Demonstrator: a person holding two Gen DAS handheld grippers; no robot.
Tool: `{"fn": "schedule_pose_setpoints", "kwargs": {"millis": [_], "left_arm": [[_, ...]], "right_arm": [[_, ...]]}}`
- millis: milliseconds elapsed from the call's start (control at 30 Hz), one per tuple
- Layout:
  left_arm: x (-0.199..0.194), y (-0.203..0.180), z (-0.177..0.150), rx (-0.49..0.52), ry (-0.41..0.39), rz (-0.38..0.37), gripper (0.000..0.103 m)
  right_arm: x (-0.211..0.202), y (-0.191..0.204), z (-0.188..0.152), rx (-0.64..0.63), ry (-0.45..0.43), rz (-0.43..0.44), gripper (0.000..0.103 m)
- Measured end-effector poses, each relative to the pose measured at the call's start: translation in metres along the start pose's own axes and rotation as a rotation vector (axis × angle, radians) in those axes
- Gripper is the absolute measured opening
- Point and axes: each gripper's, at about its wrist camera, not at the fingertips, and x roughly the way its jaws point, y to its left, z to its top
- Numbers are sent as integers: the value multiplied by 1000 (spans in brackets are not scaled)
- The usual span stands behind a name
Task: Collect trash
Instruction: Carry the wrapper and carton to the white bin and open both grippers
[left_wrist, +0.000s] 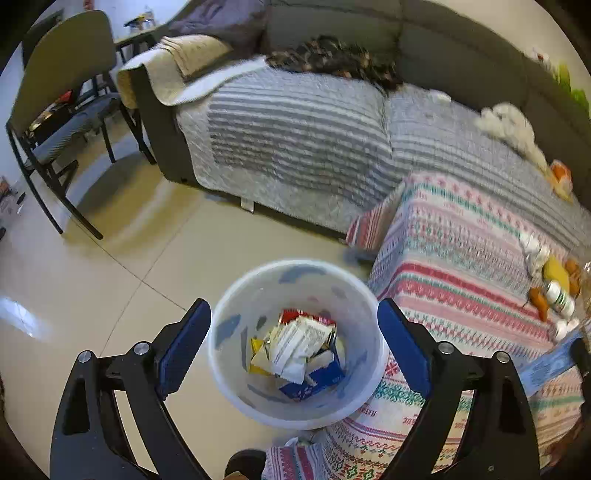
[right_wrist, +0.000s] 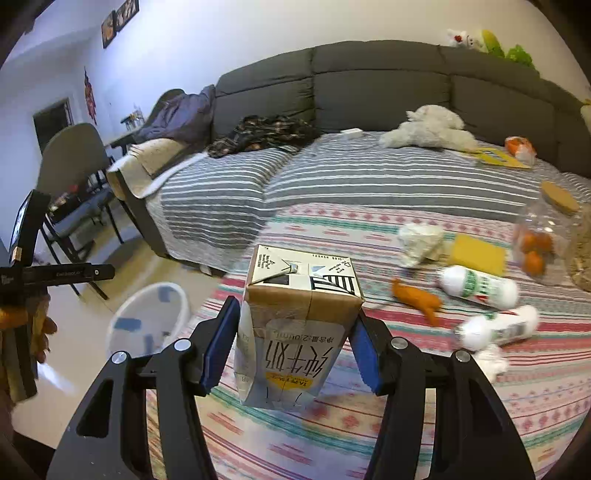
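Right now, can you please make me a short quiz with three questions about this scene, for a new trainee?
1. True or false: the left gripper holds a piece of trash.
2. What does the right gripper hold? A) milk carton B) white bottle C) yellow sponge
3. Fill in: the white bin stands on the ___, beside the patterned cloth.

Key
1. False: it is open above the bin, nothing between its fingers.
2. A: the milk carton.
3. floor.

Grey sofa under striped quilt, beige tiled floor, chair, white wall
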Motion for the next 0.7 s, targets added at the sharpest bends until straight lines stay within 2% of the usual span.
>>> {"fn": "schedule_pose_setpoints", "kwargs": {"millis": [267,567,600,700], "left_arm": [[-35,27,16,-76,-144,80,89],[-51,53,26,-127,-215,134,92],[-52,54,26,-131,-216,134,92],[-52,58,27,-143,-219,132,92]], "right_arm": [[42,75,12,-20,15,106,57],[93,151,12,-29,74,215,59],[97,156,12,-25,84,218,60],[101,164,17,-21,91,192,82]]}}
